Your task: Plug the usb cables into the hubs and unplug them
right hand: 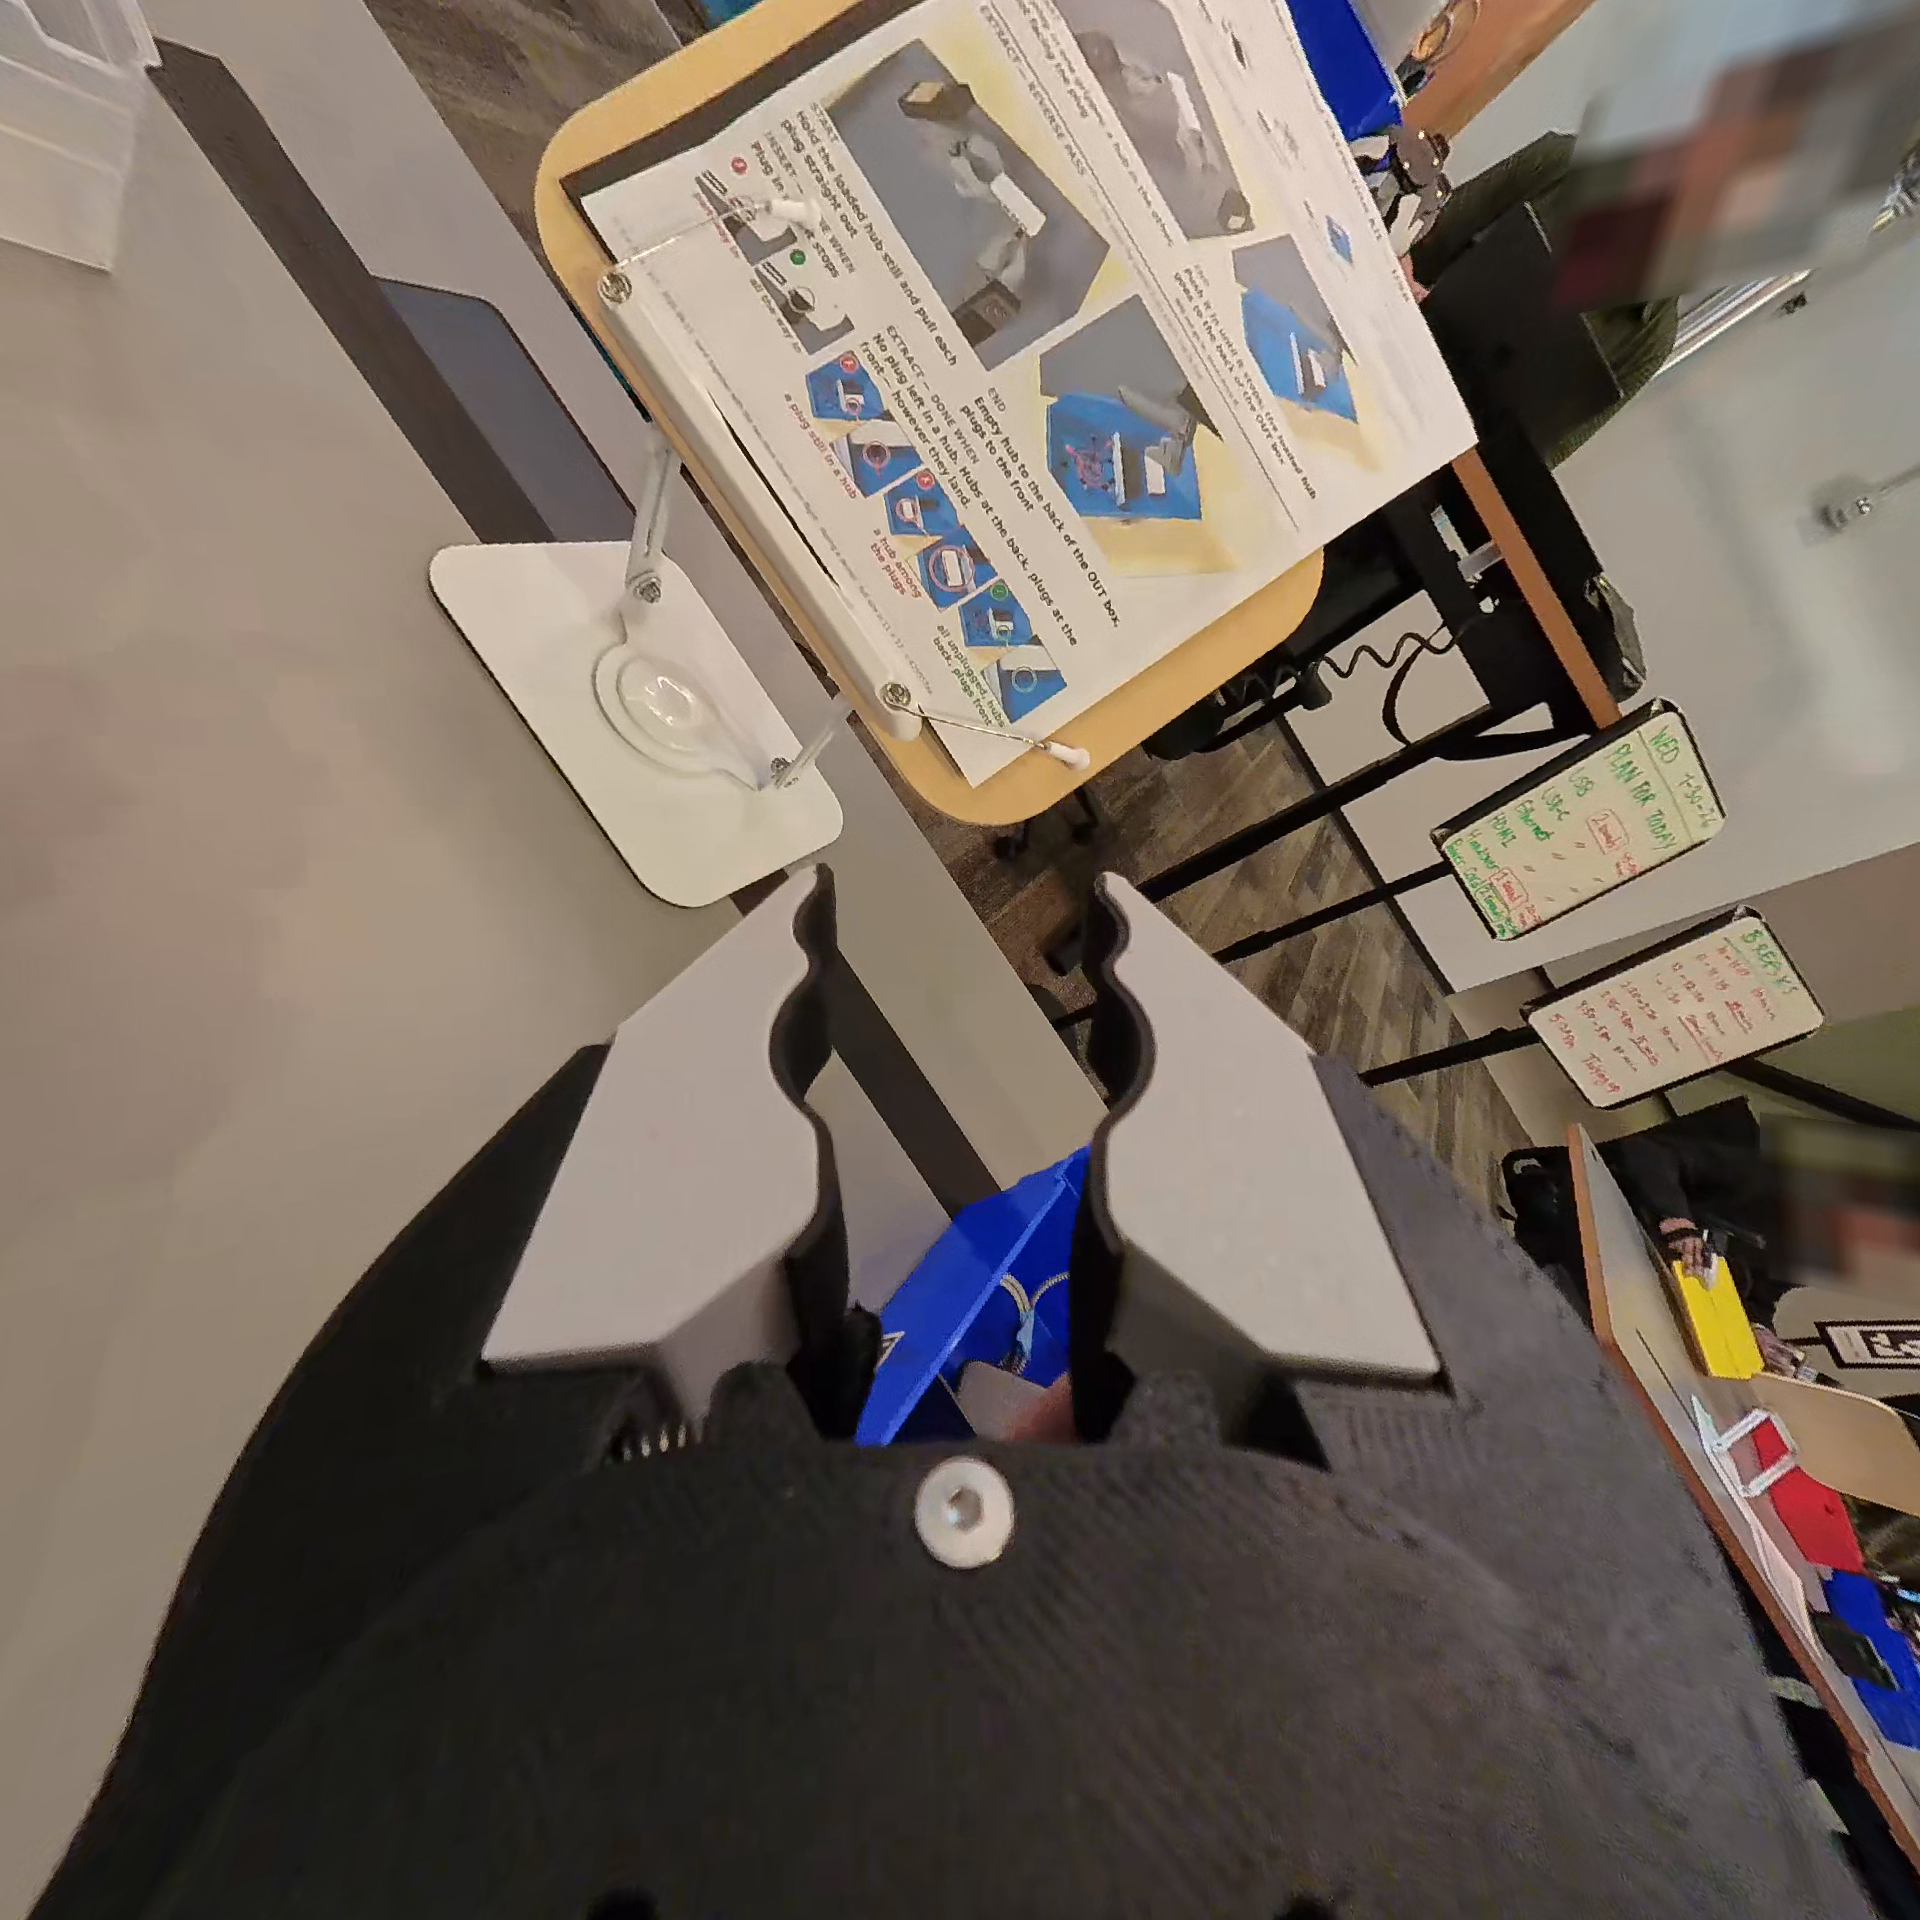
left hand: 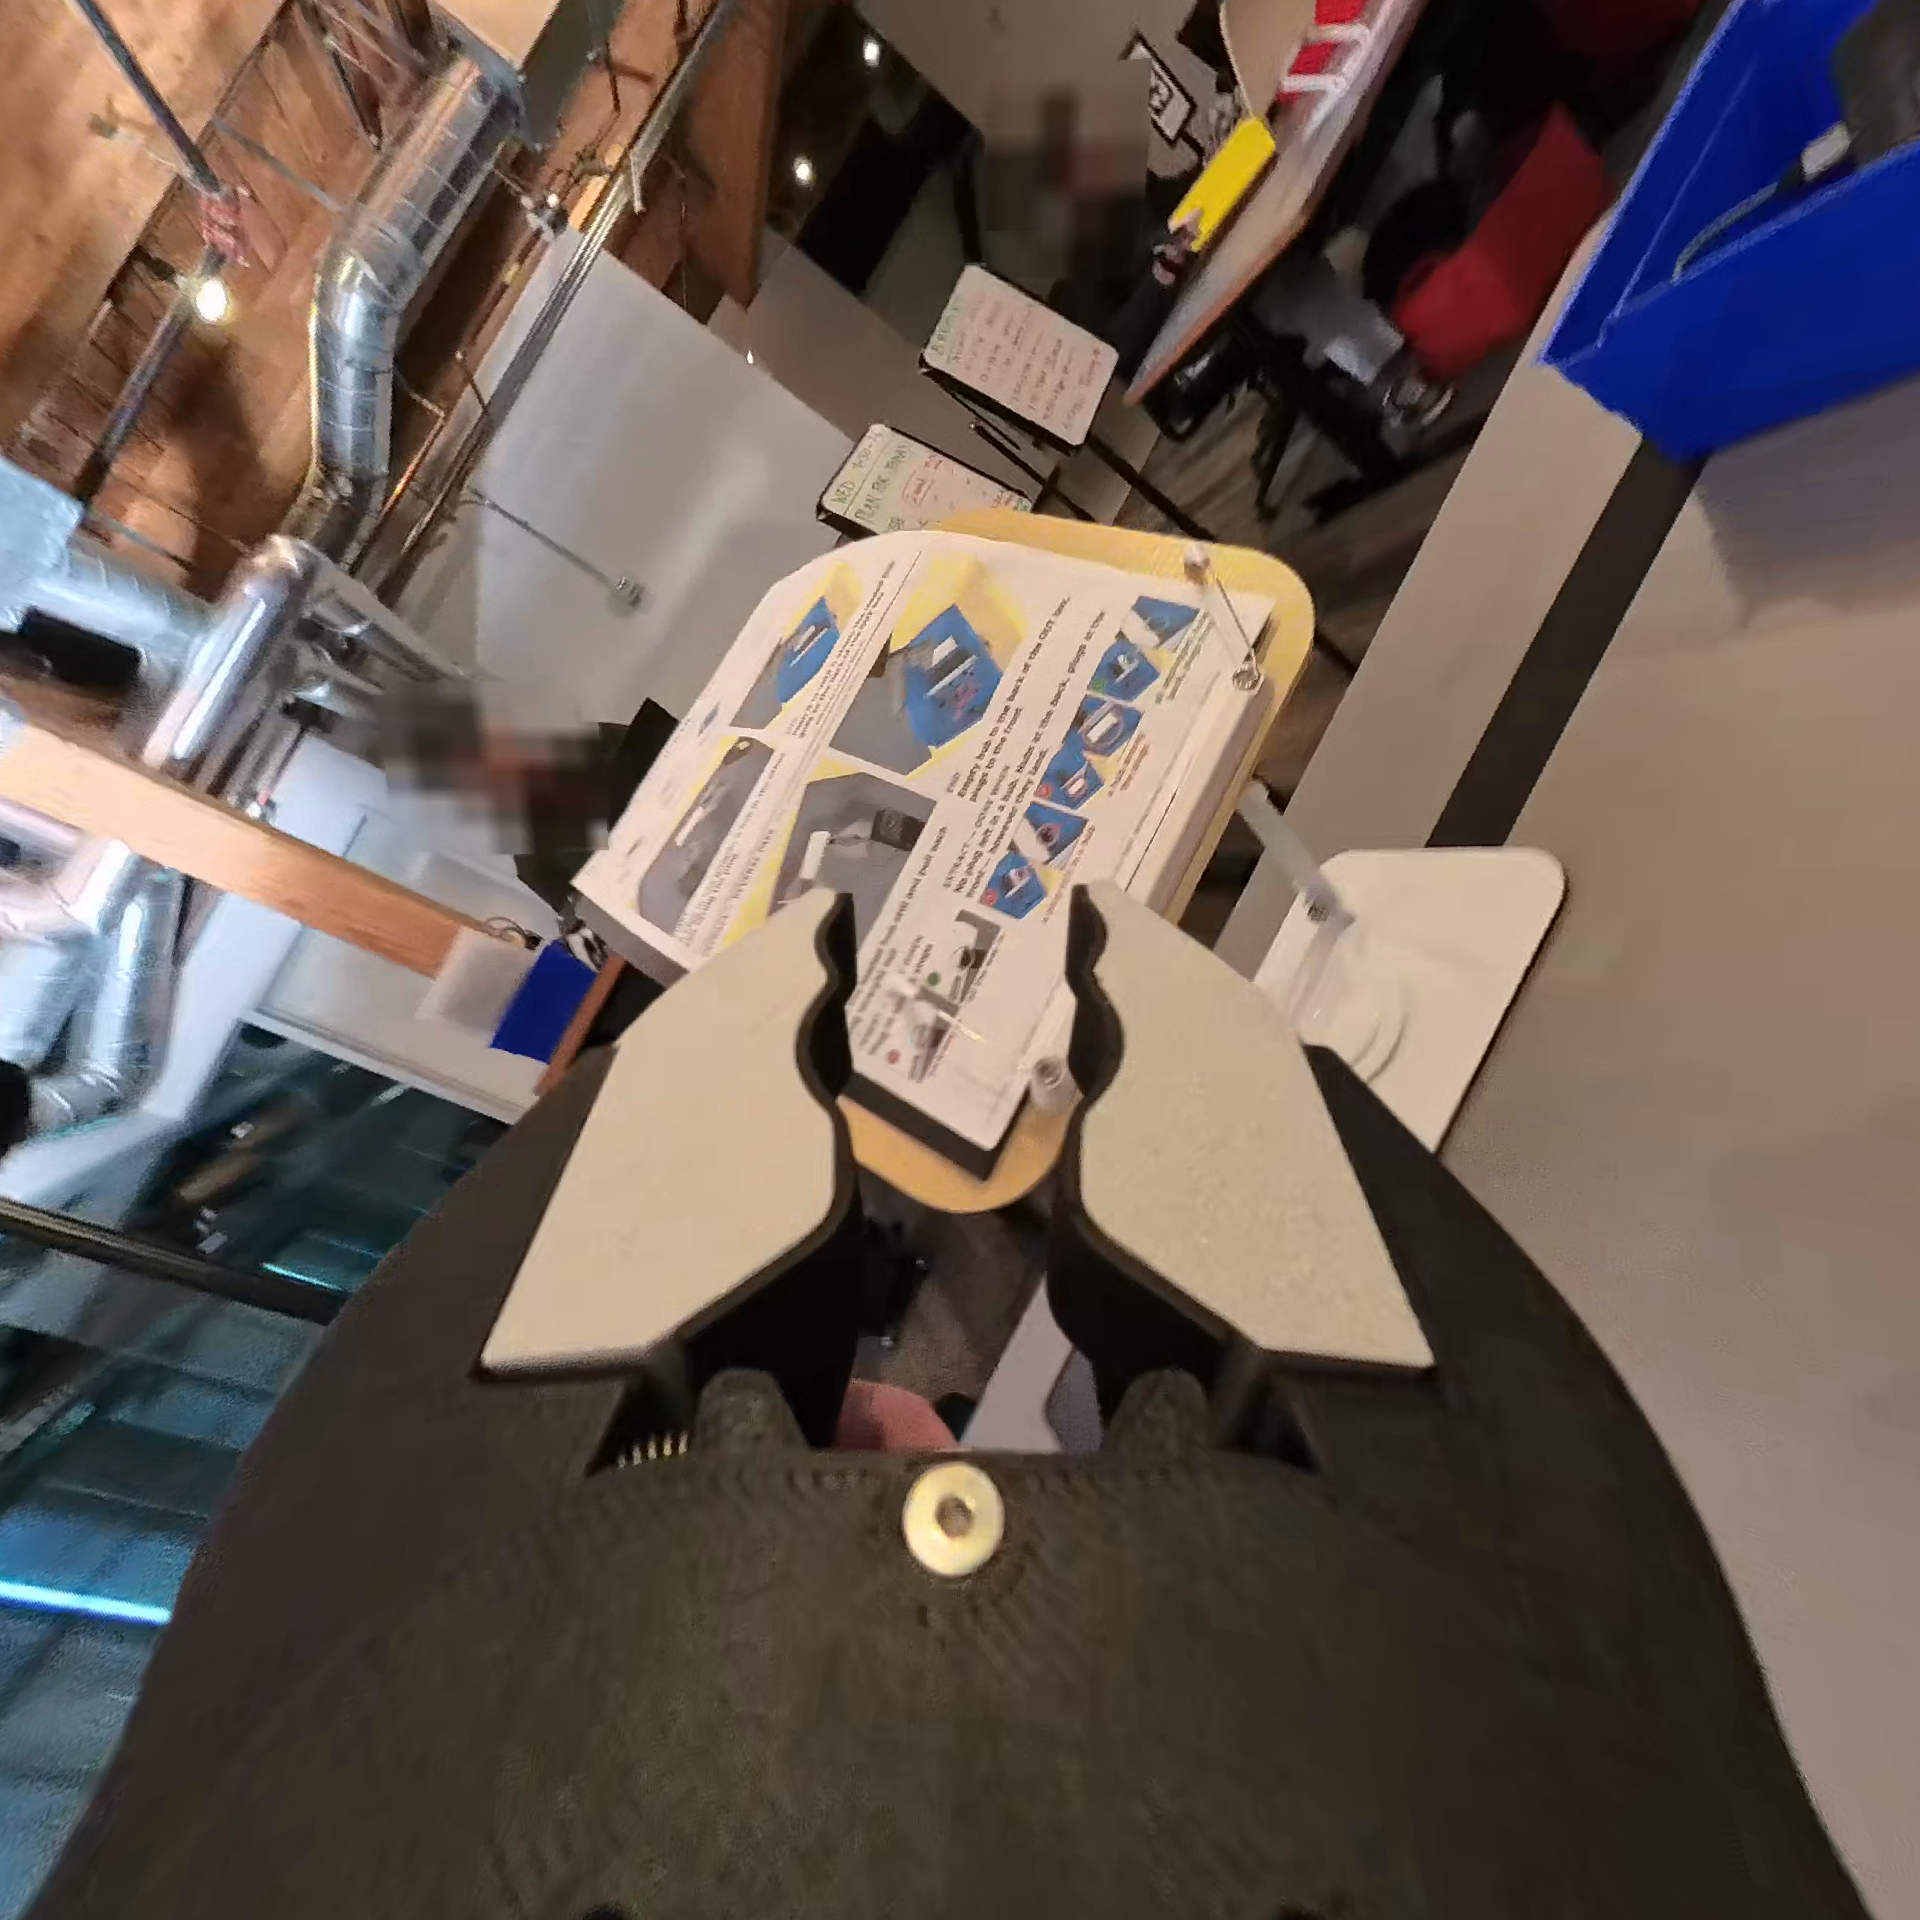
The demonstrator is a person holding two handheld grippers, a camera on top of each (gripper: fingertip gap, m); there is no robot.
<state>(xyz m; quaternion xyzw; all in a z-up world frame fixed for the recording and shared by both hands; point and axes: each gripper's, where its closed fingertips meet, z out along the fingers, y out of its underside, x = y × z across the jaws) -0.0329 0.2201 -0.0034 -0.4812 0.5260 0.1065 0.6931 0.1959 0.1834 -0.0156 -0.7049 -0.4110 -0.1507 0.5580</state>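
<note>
Well, through the left wrist view the left gripper (left hand: 961, 940) was held up off the table (left hand: 1714, 1143), jaws parted with nothing between them, aimed at the document stand (left hand: 1283, 623). That stand, a tan board carrying a printed instruction sheet (left hand: 914, 748), rose on a thin arm from a white base plate (left hand: 1455, 935) on the table. Up and to the right of the stand sat a blue bin (left hand: 1745, 291); a pale cable seemed to loop just inside its rim, the rest of its contents hidden. No hub showed here.

Over to the right wrist view: the right gripper (right hand: 961, 935) was likewise spread and empty, with the document stand (right hand: 1039, 769) above and ahead of it and the white base plate (right hand: 520, 623) to the stand's lower left. Below the stand, glimpsed between the fingers, lay a blue bin (right hand: 966, 1278) with a braided cable (right hand: 1023, 1314) inside; any hubs were out of sight.

By my judgement, such cables would be light and floppy, so the rigid plug housing was the place to pinch, squarely, while a hub, light and inclined to slide, would want bracing by the other gripper.
</note>
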